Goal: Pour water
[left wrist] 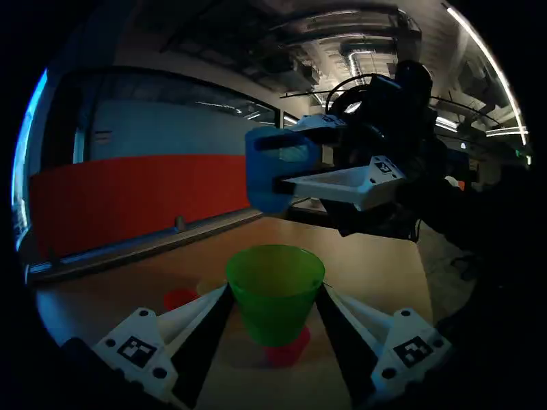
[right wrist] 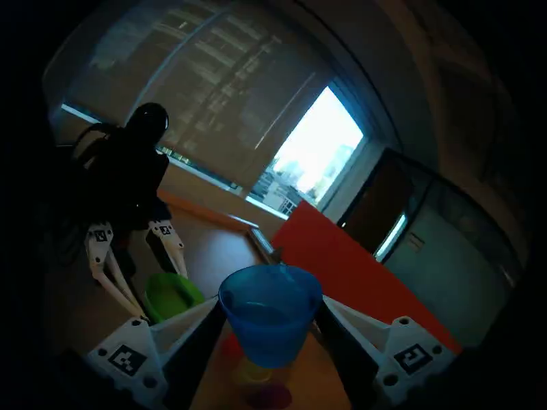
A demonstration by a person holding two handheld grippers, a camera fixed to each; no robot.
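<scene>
The translucent blue plastic cup (right wrist: 270, 328) sits clamped between the jaws of the right gripper (right wrist: 270, 304), 1 finger pressing each side. A darker band low inside it looks like water. In the left gripper view it hangs in the air above and beyond the translucent green plastic cup (left wrist: 275, 301); how far it tips I cannot tell. The green cup, mouth up, is clamped between the jaws of the left gripper (left wrist: 273, 290) over the pale wooden bench (left wrist: 369, 266). The only markings are square black-and-white coded tags (left wrist: 137, 350) on the white fingers, 2 per gripper. 2 small red round pieces (left wrist: 179, 297) lie on the bench beside and under the green cup. A red wall panel (left wrist: 137, 191) runs behind.
</scene>
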